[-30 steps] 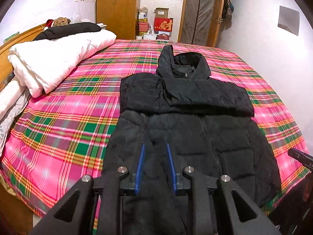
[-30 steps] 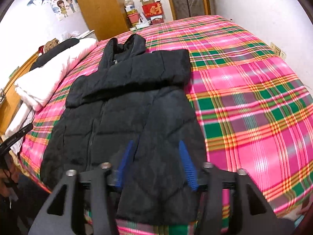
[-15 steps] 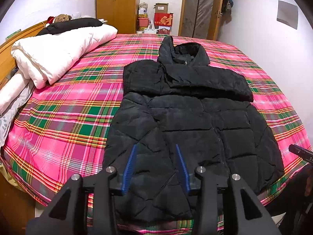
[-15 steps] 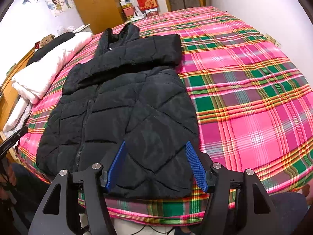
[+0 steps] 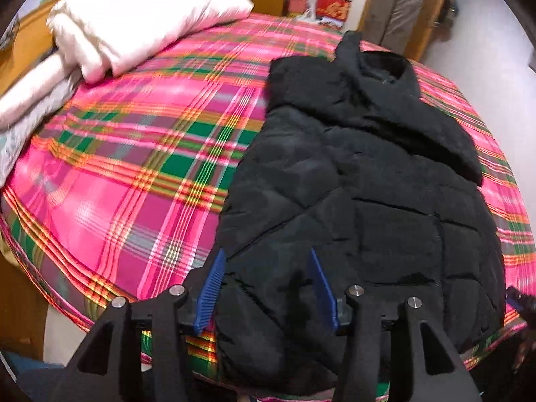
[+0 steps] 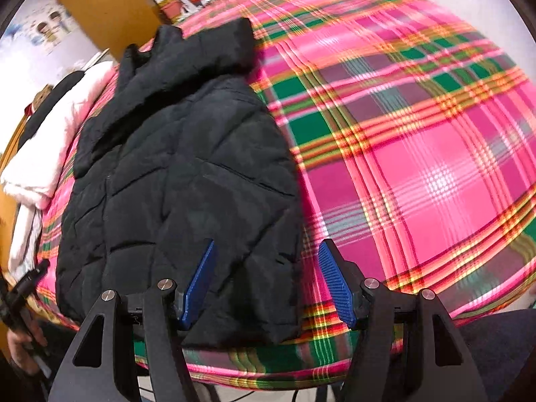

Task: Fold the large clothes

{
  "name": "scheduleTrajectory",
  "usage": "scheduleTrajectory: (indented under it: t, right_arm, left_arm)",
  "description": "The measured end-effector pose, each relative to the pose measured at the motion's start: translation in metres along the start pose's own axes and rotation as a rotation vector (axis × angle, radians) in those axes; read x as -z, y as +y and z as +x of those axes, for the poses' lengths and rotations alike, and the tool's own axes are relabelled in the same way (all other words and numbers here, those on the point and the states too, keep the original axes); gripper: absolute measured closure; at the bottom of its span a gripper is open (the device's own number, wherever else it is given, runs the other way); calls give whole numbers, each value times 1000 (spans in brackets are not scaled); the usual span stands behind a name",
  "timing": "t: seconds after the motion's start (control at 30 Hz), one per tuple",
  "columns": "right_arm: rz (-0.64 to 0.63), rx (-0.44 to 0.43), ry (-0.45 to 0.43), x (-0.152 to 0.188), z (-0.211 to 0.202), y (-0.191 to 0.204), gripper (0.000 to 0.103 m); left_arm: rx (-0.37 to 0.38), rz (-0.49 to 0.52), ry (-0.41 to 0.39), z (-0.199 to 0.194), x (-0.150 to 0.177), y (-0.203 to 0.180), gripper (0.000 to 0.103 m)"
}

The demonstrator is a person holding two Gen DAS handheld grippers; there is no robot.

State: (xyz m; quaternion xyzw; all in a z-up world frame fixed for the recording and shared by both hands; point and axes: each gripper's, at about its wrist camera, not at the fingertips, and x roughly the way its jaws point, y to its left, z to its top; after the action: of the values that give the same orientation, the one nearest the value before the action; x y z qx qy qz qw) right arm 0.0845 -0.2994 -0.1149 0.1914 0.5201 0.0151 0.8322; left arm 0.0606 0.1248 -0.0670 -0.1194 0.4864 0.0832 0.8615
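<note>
Jacket [image 5: 361, 201] hem (blurred) sits between both spread hand-held grippers [image 5: 268, 288] [image 6: 268, 281].

My black quilted puffer jacket [image 5: 361, 201] lies flat, front up, on the plaid bed [image 5: 134, 174], sleeves folded across its chest, hem at the near edge.

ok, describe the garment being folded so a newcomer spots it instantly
Start at the bed with the pink plaid sheet. Near its foot edge lies the black quilted puffer jacket, sleeves folded across its chest. It is the only dark item on the plaid; the white duvet sits at the headboard.
</note>
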Motion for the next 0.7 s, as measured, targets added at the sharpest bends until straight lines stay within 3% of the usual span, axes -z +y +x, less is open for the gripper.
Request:
scheduleTrajectory:
  t: [0.17, 0.37, 0.53, 0.7]
  right_arm:
    - [17, -3, 66, 1, 20, -4, 40]
    - [64, -29, 117, 6, 30, -11, 37]
    - [21, -78, 161, 10, 34, -3, 37]
    - [0, -53, 181, 10, 39, 1, 38]
  left_arm:
    - [-42, -35, 59, 23, 3, 7, 48]
    - [-77, -70, 116, 43, 11, 14, 36]
    - [-74, -89, 143, 49, 17, 16, 32]
    - [-62, -128, 172, 57, 19, 20, 30]
